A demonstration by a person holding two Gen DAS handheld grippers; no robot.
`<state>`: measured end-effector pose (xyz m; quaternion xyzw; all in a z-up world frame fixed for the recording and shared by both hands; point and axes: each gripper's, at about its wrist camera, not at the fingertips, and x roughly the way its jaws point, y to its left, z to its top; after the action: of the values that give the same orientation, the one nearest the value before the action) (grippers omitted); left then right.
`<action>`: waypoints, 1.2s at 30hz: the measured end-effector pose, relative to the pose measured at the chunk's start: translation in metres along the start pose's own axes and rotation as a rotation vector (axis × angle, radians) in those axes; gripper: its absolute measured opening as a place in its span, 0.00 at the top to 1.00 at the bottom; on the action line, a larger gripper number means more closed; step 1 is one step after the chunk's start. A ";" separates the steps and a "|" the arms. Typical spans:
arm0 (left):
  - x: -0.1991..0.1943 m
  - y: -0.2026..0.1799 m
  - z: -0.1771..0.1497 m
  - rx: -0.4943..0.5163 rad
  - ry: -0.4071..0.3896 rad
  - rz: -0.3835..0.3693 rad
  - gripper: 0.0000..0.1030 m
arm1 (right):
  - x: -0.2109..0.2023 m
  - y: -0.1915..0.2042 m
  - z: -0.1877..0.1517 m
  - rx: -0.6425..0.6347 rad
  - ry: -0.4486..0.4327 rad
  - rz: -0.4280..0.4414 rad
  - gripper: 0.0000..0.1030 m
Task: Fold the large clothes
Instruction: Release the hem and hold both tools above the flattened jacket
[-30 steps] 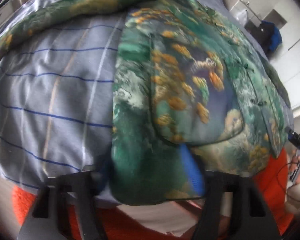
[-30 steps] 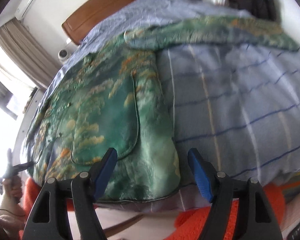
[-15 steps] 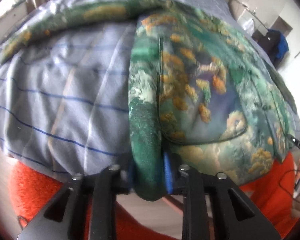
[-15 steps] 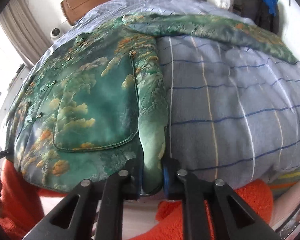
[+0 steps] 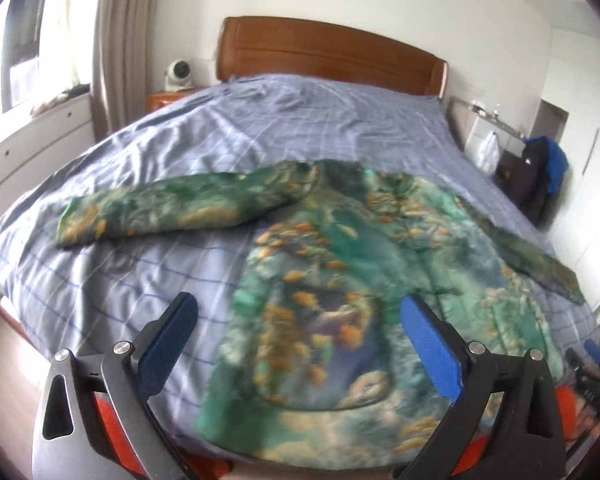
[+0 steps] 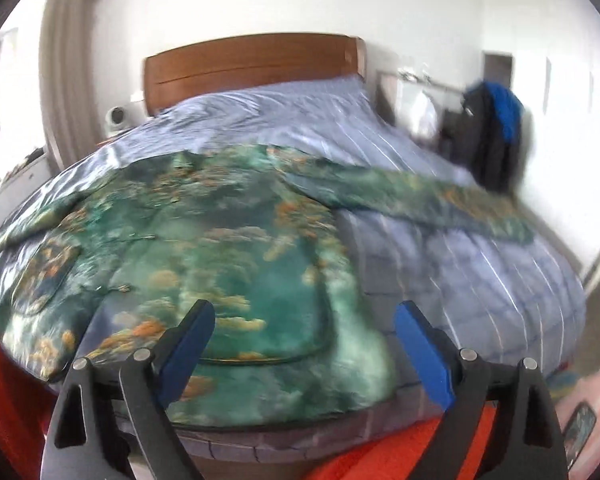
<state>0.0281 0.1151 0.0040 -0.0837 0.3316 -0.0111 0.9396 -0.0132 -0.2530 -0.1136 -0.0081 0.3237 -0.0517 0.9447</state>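
Left wrist view: the green printed jacket (image 5: 340, 280) lay flat on the bed (image 5: 300, 120), hem toward the near edge, 1 sleeve (image 5: 172, 208) stretched out to the left and the other sleeve (image 5: 532, 252) running off to the right. The left gripper (image 5: 300, 340) hung above the hem with its jaws spread wide; they had just been opening, and nothing sat between the blue pads (image 5: 428, 344). The likely risk from here was that the released hem would slide or bunch at the bed's edge, since the fabric looked slick and the quilt beneath it soft.

Right wrist view: the right gripper (image 6: 304, 344) hovered over the jacket's near right corner, jaws also spread after opening, touching no cloth. The jacket (image 6: 220, 248) looked blurred, so fine creases could not be judged. A careless next pinch might catch the striped quilt (image 6: 480, 280) along with the sleeve (image 6: 440, 196), dragging the bedding.
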 end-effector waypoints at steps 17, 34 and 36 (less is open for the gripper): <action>-0.008 -0.053 -0.019 0.171 0.089 -0.079 0.01 | -0.005 0.033 -0.021 -0.117 -0.042 0.075 0.12; -0.020 -0.079 -0.047 0.189 0.033 -0.078 0.01 | -0.004 0.041 -0.025 -0.135 -0.045 0.095 0.12; -0.021 -0.082 -0.049 0.204 0.020 -0.074 0.01 | -0.004 0.043 -0.025 -0.138 -0.043 0.099 0.12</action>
<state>-0.0162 0.0284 -0.0064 0.0004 0.3350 -0.0805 0.9388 -0.0274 -0.2093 -0.1333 -0.0581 0.3062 0.0176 0.9500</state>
